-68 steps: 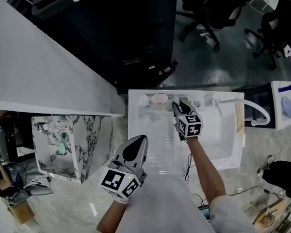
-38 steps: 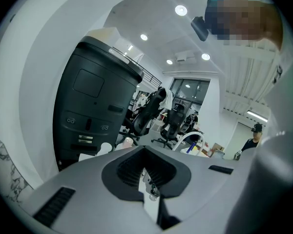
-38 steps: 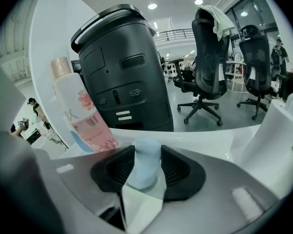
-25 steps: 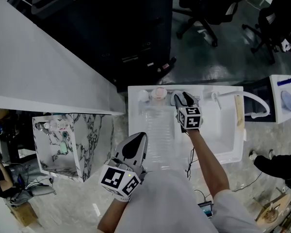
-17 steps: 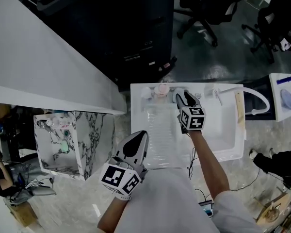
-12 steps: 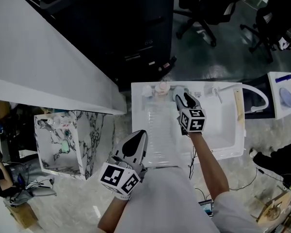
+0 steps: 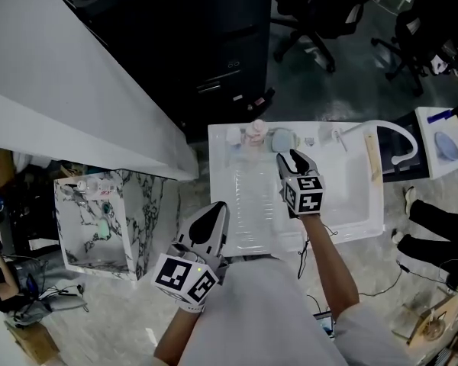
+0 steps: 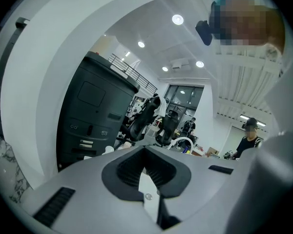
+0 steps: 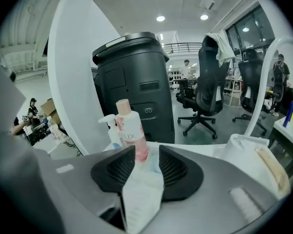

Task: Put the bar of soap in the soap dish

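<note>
Hovering near an indistinct soap dish (image 7: 282, 138), the right tongs (image 7: 290, 157) gape empty, just narrowing; left tongs (image 7: 217, 207) are together.

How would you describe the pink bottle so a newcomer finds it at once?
Find the white sink unit. On its back edge, beside a white pump bottle, stands the pink bottle; it alone has a flat peach cap instead of a pump.

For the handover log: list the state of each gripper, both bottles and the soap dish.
left gripper: shut, empty.
right gripper: open, fingers have just been closing, nothing between them.
pink bottle: upright, cap on.
pump bottle: upright.
soap dish: on the sink back ledge, contents too small to tell.
</note>
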Tool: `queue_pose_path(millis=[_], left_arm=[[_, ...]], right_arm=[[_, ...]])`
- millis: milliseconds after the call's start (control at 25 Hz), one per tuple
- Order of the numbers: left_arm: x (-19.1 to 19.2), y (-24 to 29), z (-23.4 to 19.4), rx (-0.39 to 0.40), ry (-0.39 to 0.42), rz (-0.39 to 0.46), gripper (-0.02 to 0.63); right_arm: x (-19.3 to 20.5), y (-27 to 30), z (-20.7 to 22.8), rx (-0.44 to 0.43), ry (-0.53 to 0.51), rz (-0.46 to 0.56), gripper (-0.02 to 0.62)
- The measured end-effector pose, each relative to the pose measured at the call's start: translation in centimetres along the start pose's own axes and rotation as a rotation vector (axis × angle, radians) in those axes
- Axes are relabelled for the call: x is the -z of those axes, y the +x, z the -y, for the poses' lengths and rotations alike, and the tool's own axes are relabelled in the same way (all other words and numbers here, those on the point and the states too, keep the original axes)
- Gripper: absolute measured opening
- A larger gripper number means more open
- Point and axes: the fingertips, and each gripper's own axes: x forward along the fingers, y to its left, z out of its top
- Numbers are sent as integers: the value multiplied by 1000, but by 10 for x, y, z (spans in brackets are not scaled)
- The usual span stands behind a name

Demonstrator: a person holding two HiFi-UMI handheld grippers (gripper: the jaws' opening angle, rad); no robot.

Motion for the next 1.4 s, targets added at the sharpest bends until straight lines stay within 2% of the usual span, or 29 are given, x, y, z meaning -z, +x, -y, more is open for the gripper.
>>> queue_pose_path(millis=[760, 1120, 1400], left_arm=[[-11, -43, -6, 12, -2, 41, 9], [-14, -56, -9, 10, 3, 39, 9], [-13, -63, -8, 5, -4, 46, 9]], right_arm=[[-34, -104, -57, -55, -23, 76, 158], [-63, -152, -89, -106, -68, 148, 158], [-80, -184, -110, -133, -152, 188, 158]])
